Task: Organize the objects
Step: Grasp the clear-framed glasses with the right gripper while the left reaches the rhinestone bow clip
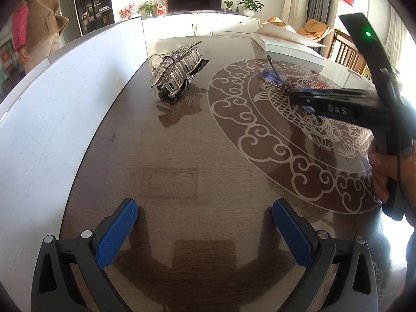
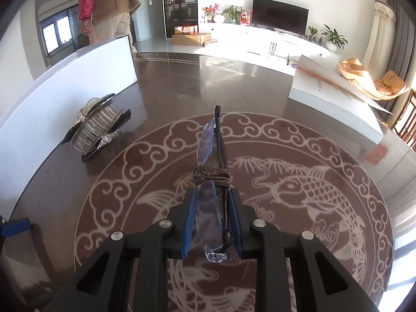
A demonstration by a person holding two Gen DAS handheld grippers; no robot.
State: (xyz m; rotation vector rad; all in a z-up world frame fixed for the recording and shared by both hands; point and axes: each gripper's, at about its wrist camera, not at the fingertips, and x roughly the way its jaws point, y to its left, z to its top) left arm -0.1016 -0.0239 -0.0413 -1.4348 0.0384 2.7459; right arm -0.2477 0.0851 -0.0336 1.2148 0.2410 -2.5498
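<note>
Both right fingers (image 2: 235,218) pinch the folded glasses (image 2: 209,208) between them.

Home living room: television (image 2: 280,14), armchairs (image 2: 374,78).

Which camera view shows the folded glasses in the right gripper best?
The right wrist view. There the folded glasses fill the middle, clamped between the blue pads of the right gripper, with clear lenses and a cord-wrapped bridge visible. The left wrist view shows the glasses only small and blurred, beyond that gripper's tip.
</note>
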